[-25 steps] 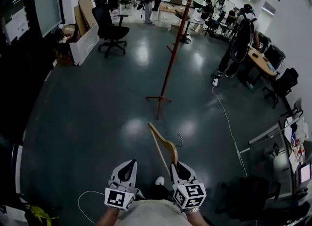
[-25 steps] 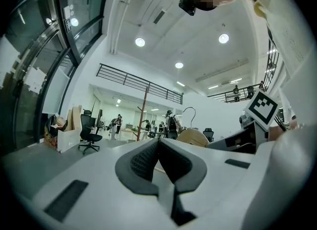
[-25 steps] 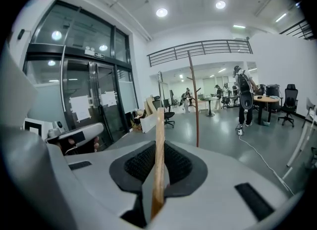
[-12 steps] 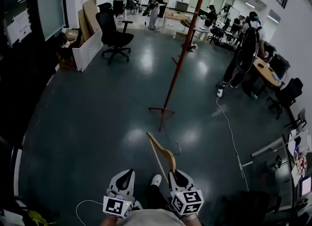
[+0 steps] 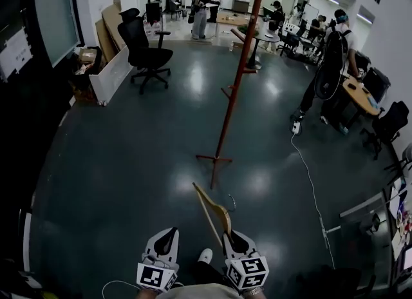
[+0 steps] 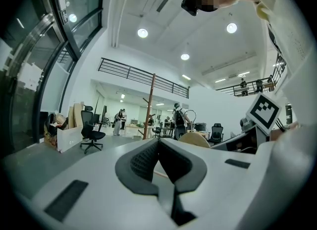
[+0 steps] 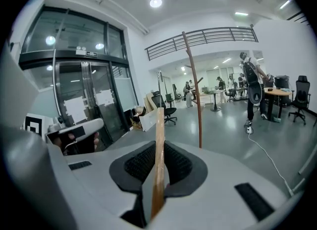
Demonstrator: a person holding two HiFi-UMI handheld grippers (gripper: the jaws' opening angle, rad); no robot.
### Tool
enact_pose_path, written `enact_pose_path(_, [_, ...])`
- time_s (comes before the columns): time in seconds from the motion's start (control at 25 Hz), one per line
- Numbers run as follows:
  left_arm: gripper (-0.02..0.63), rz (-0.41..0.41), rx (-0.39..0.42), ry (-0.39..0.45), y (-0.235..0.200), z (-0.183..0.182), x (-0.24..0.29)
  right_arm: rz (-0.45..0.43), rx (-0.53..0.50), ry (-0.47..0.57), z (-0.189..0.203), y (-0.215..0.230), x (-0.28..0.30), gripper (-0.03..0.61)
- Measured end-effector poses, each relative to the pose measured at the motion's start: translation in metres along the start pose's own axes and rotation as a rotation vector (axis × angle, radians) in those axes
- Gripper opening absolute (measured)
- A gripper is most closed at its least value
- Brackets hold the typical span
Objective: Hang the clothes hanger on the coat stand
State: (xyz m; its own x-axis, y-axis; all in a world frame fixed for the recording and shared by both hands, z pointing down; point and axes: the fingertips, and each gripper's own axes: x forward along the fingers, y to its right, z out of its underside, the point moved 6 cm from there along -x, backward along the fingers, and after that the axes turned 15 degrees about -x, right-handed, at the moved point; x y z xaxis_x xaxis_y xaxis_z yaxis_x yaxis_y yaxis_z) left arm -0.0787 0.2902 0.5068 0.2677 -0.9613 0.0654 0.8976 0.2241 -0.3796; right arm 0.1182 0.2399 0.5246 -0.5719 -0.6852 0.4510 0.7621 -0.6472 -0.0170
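My right gripper (image 5: 234,238) is shut on a wooden clothes hanger (image 5: 212,209), whose arm slants up to the left and whose metal hook (image 5: 231,201) curls to the right. In the right gripper view the hanger (image 7: 159,154) stands edge-on between the jaws. The tall reddish-brown coat stand (image 5: 235,78) rises from its spread feet (image 5: 214,160) on the floor just ahead of the hanger, with short pegs partway up. The same stand (image 7: 194,90) shows ahead in the right gripper view. My left gripper (image 5: 165,243) is shut and holds nothing; it sits beside the right one.
A black office chair (image 5: 143,46) and leaning boards (image 5: 111,71) stand at the far left. A person with a backpack (image 5: 331,62) stands by desks at the right. A white cable (image 5: 308,169) runs across the dark glossy floor. More people and tables fill the far end.
The view has advanced toward the coat stand, whose base now lies closer to the hanger. Both grippers keep their pose, the right one still clamping the hanger.
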Motion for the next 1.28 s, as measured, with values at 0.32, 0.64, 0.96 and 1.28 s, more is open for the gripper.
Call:
enact_pose_path(0.32, [0.012,-0.056,-0.038,0.048,-0.002,-0.019,0.086,-0.030,-0.038,0.017,-0.040,0.076,0.055,0.069])
enact_pose_path(0.64, [0.012,-0.014,-0.031,0.056,-0.033,-0.035,0.161,-0.005,-0.030,0.008,-0.064,0.108,0.106,0.069])
enact_pose_path(0.96, [0.012,0.070,-0.032,0.025,-0.084,-0.068,0.269,0.050,-0.001,-0.018,-0.105,0.144,0.185,0.069])
enact_pose_path(1.28, [0.012,0.165,-0.004,0.008,-0.161,-0.124,0.367,0.136,0.002,0.013,-0.179,0.164,0.277,0.069])
